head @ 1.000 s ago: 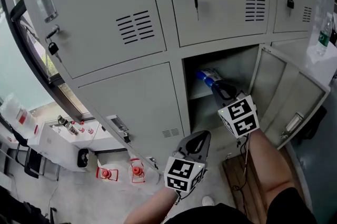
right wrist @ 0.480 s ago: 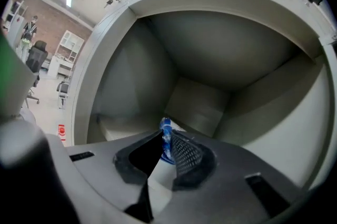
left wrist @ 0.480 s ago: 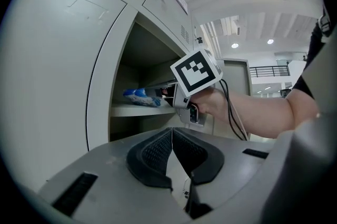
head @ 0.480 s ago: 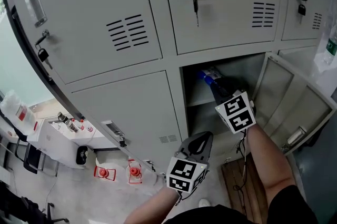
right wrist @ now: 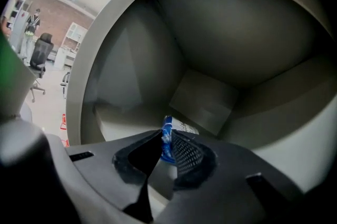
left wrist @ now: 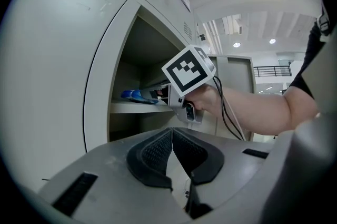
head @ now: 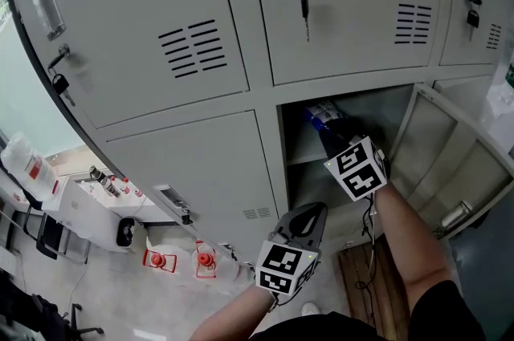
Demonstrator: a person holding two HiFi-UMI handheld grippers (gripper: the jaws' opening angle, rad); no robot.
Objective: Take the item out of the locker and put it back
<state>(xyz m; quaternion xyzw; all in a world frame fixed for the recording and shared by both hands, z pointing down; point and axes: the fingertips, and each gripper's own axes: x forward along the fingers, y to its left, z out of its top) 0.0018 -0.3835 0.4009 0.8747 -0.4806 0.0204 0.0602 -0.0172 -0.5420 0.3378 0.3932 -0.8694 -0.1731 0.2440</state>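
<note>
Blue packet (right wrist: 167, 123) lay on the shelf (left wrist: 138, 107) inside the open locker (head: 377, 103), pinched between the narrow jaws of your right gripper (right wrist: 167, 135), which were starting to open, while your left gripper (left wrist: 171, 133) hung outside, lower down, jaws pressed together on nothing.

At the middle right of the head view, a shelf (head: 303, 158) inside the open locker (head: 379, 113) carries a blue packet (head: 316, 117) lying directly on it.
</note>
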